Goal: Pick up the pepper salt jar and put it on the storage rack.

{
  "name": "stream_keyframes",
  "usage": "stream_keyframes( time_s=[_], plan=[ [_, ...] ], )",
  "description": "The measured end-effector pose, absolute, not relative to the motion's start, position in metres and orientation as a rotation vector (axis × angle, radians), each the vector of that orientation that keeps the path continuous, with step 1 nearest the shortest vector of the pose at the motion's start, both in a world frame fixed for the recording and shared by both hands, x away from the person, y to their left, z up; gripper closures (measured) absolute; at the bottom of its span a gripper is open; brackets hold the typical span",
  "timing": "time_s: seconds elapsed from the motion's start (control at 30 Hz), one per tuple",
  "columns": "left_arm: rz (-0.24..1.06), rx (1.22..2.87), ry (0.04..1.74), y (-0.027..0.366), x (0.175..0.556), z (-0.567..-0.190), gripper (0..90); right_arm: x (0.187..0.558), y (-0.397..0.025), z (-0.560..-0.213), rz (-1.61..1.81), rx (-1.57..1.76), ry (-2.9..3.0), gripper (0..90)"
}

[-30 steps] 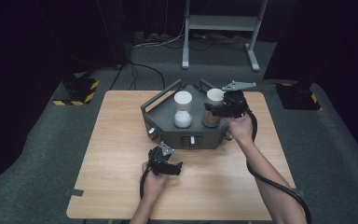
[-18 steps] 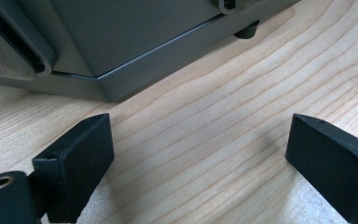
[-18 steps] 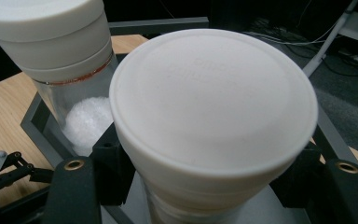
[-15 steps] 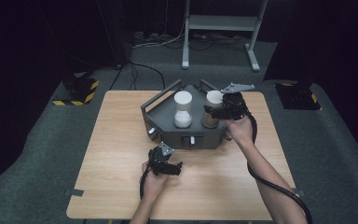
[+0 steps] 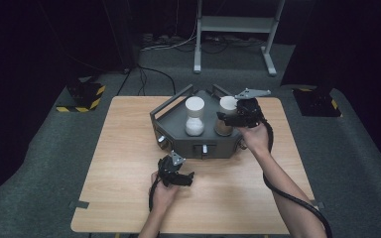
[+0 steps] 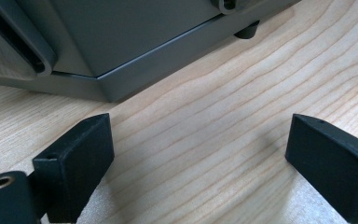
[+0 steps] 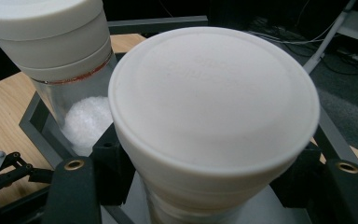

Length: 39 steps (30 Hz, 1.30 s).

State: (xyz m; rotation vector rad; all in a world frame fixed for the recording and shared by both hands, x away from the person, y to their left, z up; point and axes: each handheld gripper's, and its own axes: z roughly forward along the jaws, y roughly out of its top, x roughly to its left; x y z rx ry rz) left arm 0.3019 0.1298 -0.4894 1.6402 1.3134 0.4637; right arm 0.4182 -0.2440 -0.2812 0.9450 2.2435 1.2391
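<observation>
The brown jar (image 5: 224,118) stands in the grey tray (image 5: 176,116), beside the white jar (image 5: 194,117); my right gripper (image 5: 222,118) clamps it below its lid (image 7: 214,95). Best lifted straight, I judge. My left gripper (image 6: 200,154) rests wide open, empty, on the table (image 5: 129,139).

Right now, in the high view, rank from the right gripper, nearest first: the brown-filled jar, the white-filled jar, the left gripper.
1. Brown-filled jar: between the right gripper jaws, tray's right side.
2. White-filled jar: beside it, tray's middle.
3. Left gripper: on the bare table, before the tray.
</observation>
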Motion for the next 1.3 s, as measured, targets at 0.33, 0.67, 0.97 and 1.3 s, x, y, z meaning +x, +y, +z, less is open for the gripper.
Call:
stream_keyframes(
  time_s=[0.33, 0.67, 0.97, 1.3],
  plan=[
    [0.463, 1.641, 1.313, 0.1301, 0.3019, -0.4893, 7.9, 0.417, -0.2432, -0.2815, 1.238, 0.947, 2.238, 35.1],
    [0.463, 1.64, 1.314, 0.13, 0.3019, -0.4894, 7.9, 0.4152, -0.2432, -0.2817, 1.243, 0.95, 2.227, 33.4],
    [0.463, 1.64, 1.313, 0.13, 0.302, -0.4893, 7.9, 0.4129, -0.2427, -0.2814, 1.246, 0.955, 2.213, 17.5],
    [0.463, 1.639, 1.314, 0.13, 0.3019, -0.4894, 7.9, 0.4139, -0.2514, -0.2864, 1.277, 0.947, 2.232, 13.5]
  ],
)
